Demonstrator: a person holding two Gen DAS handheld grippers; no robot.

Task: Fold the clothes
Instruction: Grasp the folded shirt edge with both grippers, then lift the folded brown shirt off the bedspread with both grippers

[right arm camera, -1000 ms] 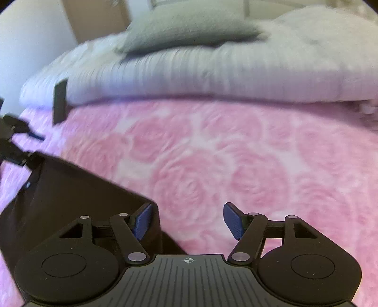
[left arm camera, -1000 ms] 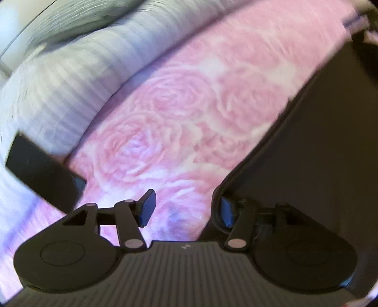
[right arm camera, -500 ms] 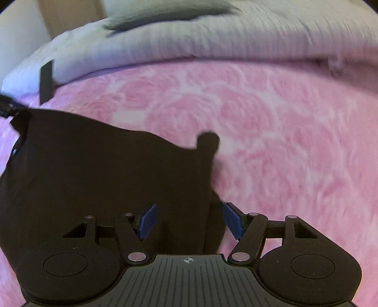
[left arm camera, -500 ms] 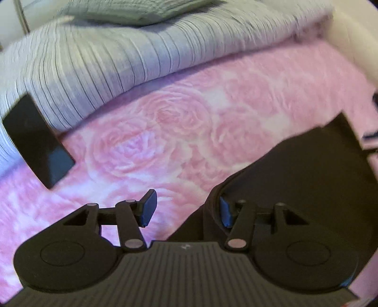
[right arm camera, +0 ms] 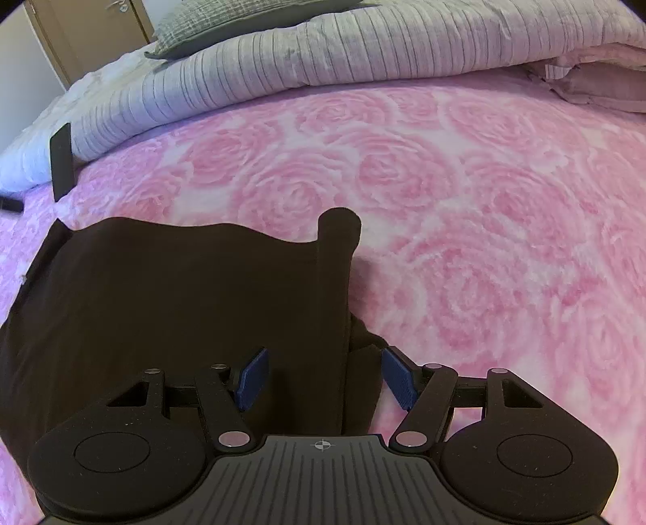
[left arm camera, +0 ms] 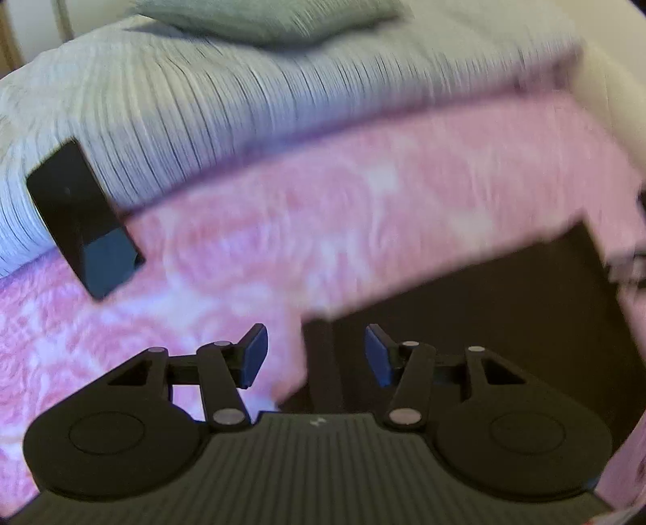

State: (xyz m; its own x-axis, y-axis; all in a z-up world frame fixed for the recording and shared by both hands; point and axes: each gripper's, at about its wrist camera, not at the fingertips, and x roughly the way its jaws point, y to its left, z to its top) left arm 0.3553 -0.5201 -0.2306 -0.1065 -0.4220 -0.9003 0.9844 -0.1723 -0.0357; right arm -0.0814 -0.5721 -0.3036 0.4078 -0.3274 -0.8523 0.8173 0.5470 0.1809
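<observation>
Nearest, left gripper (left arm camera: 315,355) closing, pads clear of dark garment (right arm camera: 181,307), its strap edge between them. Right gripper (right arm camera: 323,377) parted, unclamped, astride opposite strap. Garment flat on pink rose blanket (right arm camera: 464,210), seemingly for folding. Beyond, black phone (left arm camera: 82,218) against striped duvet (right arm camera: 323,52).

Garment (right arm camera: 169,307) was plain black; blanket (right arm camera: 464,210) pink with rose pattern; duvet (right arm camera: 323,56) pale grey, striped; pillow (right arm camera: 226,20) grey-checked; gripper pads (right arm camera: 252,377) blue.
</observation>
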